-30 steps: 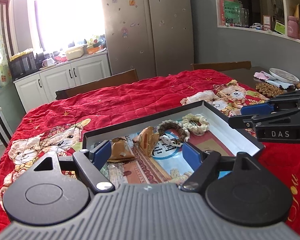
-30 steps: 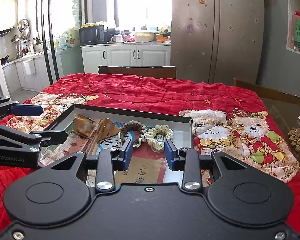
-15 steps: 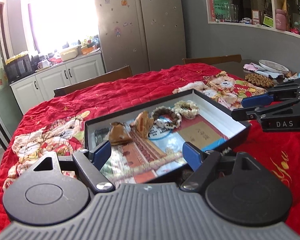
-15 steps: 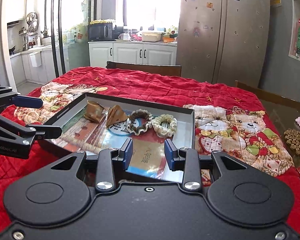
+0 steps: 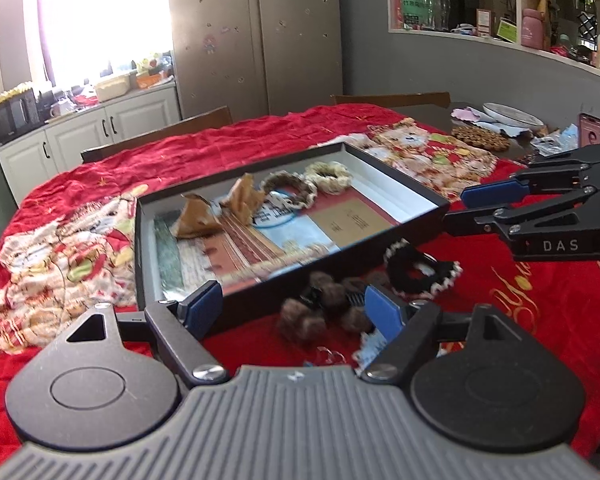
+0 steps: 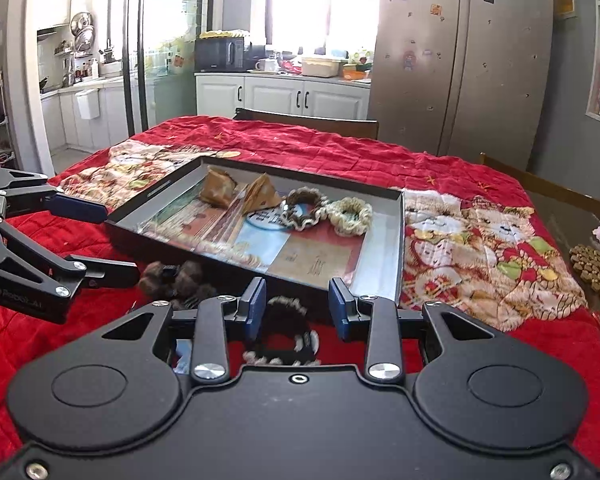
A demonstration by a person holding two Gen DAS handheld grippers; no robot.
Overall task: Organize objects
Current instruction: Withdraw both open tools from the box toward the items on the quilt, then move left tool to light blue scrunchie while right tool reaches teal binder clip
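The brown fuzzy hair clip (image 5: 324,308) is motion-blurred and partly covered by a left tool finger (image 5: 384,312). In the right wrist view, the black scrunchie (image 6: 284,332) is cut off below by the right tool's body — its lower half is hidden. The small clear item (image 5: 328,356) on the surface is too blurred to identify.

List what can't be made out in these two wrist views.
- Furry brown hair clip, left wrist view: motion-blurred, its near end behind the left gripper.
- Black scrunchie, right wrist view: near half hidden behind the right gripper.
- Small items beside the clip, left wrist view: blurred, mostly covered by the gripper's body.
- Print on the tray liner: too small.
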